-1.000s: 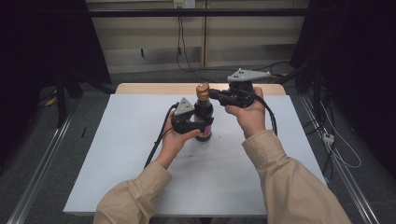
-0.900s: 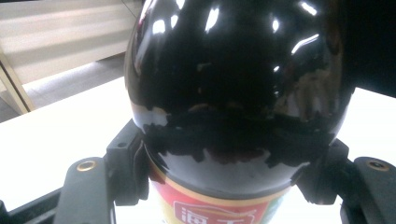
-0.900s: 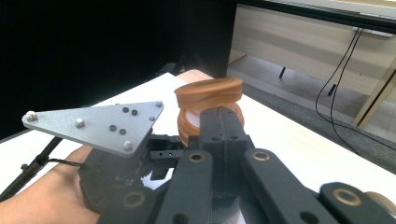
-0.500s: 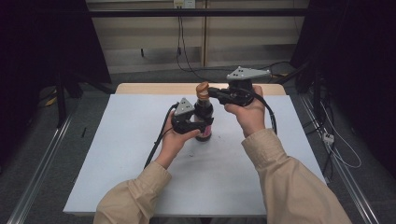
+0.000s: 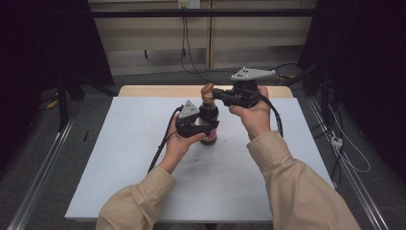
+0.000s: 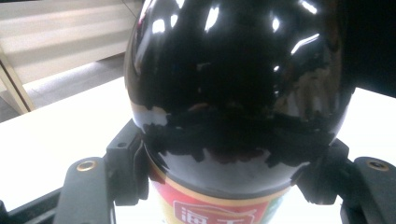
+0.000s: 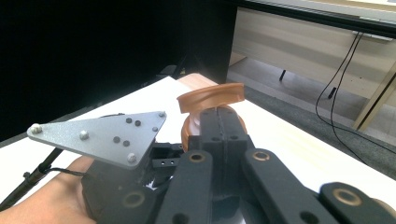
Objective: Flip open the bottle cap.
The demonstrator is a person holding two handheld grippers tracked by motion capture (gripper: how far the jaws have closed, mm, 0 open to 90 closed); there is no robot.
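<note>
From the high view, the dark bottle (image 5: 209, 125) is standing upright mid-table (image 5: 119, 158). The left gripper (image 6: 224, 179) is clamping its body, label peeking out below in the left gripper view. The right gripper (image 7: 219, 123) is sitting with jaws pressed together at the flipped-up brown cap (image 7: 211, 98), clearest in the right gripper view.

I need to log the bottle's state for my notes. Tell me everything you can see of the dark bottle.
The dark bottle stands upright on the white table, glossy black with a red and yellow label low on its body. The left gripper clamps its body from both sides. Its brown flip cap is hinged open on top, where the right gripper has its jaws shut at the cap.
</note>
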